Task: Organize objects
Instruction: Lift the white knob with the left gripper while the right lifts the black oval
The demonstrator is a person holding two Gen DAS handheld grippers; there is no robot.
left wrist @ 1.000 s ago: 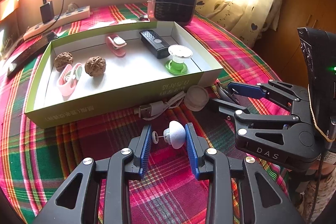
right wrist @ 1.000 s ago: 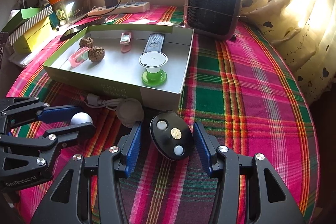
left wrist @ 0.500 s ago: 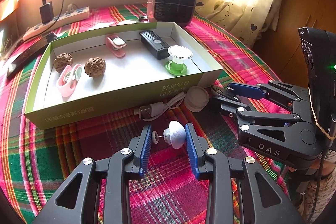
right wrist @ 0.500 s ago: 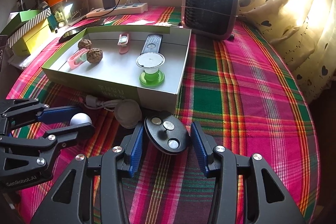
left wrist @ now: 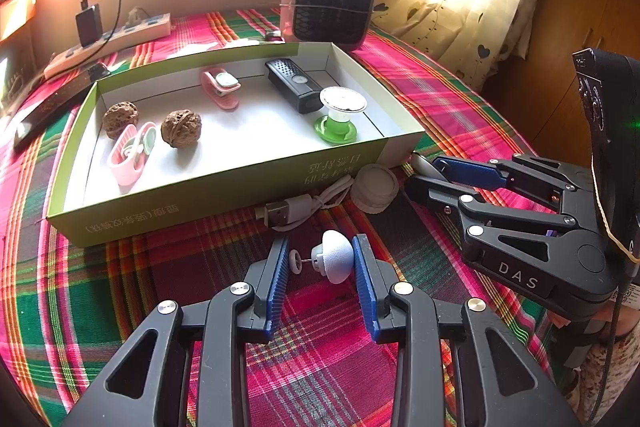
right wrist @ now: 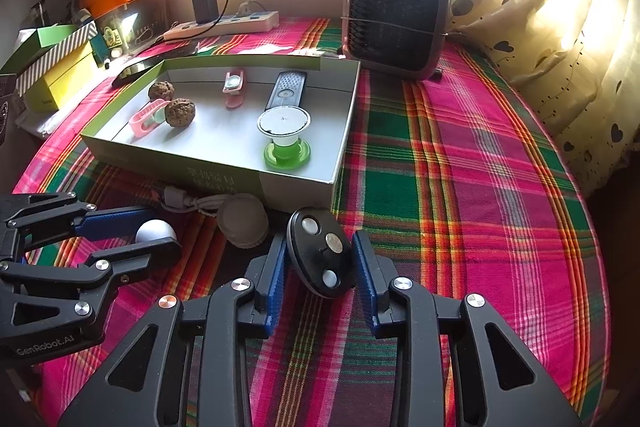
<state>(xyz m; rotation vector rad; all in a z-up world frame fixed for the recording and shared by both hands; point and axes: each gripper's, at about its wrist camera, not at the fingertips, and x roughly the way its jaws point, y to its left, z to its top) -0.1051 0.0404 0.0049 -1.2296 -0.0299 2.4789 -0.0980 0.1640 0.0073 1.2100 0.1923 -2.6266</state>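
Observation:
My left gripper (left wrist: 322, 239) is shut on a small white mushroom-shaped knob (left wrist: 336, 257), just above the plaid cloth in front of the green box (left wrist: 224, 195). From the right wrist view, the left gripper (right wrist: 156, 233) sits at the lower left with the white knob (right wrist: 154, 230) between its fingers. My right gripper (right wrist: 319, 237) has its jaws closing on a black oval device (right wrist: 322, 253) with three round spots. The device is tilted on edge and both blue pads touch its sides. From the left wrist view, the right gripper (left wrist: 422, 173) sits by the box's right front corner.
The box holds two walnuts (left wrist: 182, 127), pink clips (left wrist: 130, 157), a black remote (left wrist: 294, 85) and a green-footed white stand (left wrist: 340, 115). A white USB cable (left wrist: 296, 207) and a beige round cap (left wrist: 374, 189) lie before it. A small heater (right wrist: 394, 23) and power strip (right wrist: 224, 25) stand behind.
The right gripper's jaws have narrowed onto the black oval device, which has tipped up and shifted slightly toward the box. The left gripper and its white knob have not moved.

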